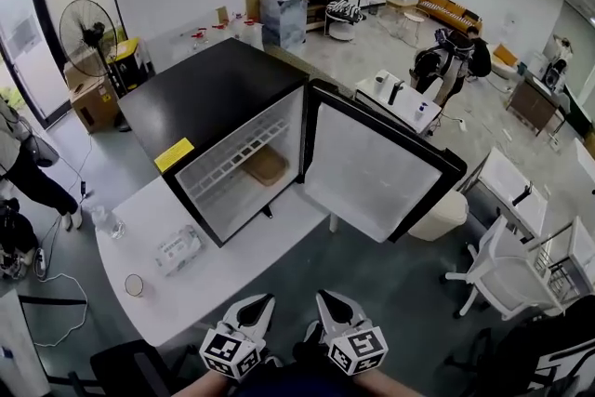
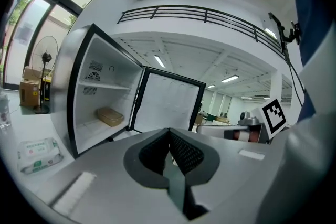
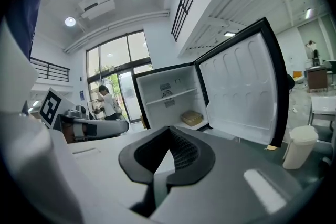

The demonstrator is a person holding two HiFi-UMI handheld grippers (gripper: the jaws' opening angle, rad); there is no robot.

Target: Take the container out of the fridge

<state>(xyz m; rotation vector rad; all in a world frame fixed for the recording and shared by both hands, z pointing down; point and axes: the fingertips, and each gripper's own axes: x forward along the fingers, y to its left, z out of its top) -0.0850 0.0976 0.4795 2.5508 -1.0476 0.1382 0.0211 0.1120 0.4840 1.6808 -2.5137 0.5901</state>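
**Fridge open, container waiting inside**

The black fridge (image 1: 218, 107) stood on the white table (image 1: 232, 279) ahead of me, its door (image 1: 372, 172) swung wide to my right. Inside, below the single shelf, the container (image 1: 265, 165) lay flat on the fridge floor, towards the back, with nothing touching it. It was a shallow tan box with what looked like a lid on. I judged it light and stiff, probably smooth-sided, so liable to slip under a narrow pinch and to tip if lifted by one corner. The near long edge looked like the best hold, or one gripper on each short end, keeping it level. A pack of wipes (image 1: 177, 251) lay on the table left of the fridge. My left gripper (image 1: 265, 302) and right gripper (image 1: 323, 298) were low in front of me, well short of the opening, side by side. Both had their jaws pressed together on nothing
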